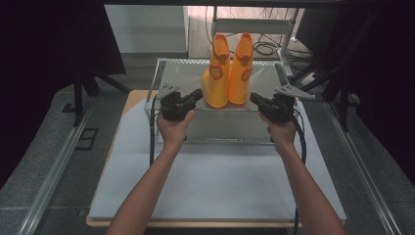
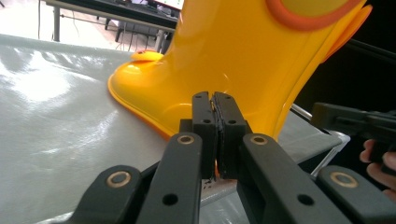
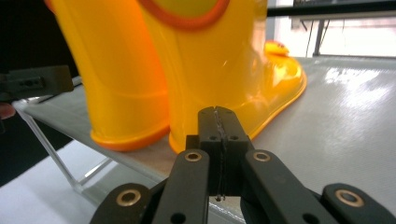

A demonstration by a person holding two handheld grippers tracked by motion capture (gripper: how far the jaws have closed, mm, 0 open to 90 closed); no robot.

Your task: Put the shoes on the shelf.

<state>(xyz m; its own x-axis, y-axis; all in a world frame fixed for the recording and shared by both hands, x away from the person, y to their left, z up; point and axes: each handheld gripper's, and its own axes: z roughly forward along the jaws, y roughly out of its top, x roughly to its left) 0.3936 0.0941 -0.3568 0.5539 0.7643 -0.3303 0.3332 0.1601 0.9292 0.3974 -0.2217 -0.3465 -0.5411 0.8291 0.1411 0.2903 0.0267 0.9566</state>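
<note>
Here, a pair of glossy yellow rubber boots with orange trim (image 1: 228,73) is standing upright, side by side and touching, on a clear acrylic raised platform (image 1: 220,128) that is sitting on a white-topped table (image 1: 215,181). Their heels are facing the person and their toes are pointing away.

The person's two forearms are reaching in from the near edge, each hand gripping a black tool. The left claw (image 1: 197,94) is hovering just beside the heel of the left boot (image 2: 224,56), its jaws pressed together with nothing between them (a hairline gap is showing between the pads in the left gripper view). The right claw (image 1: 254,97) is hovering just beside the heel of the right boot (image 3: 219,70), its jaws likewise together and empty.

Both claws are angling inward toward the boots from opposite sides. Whether either tip is touching the rubber, I cannot tell.
</note>
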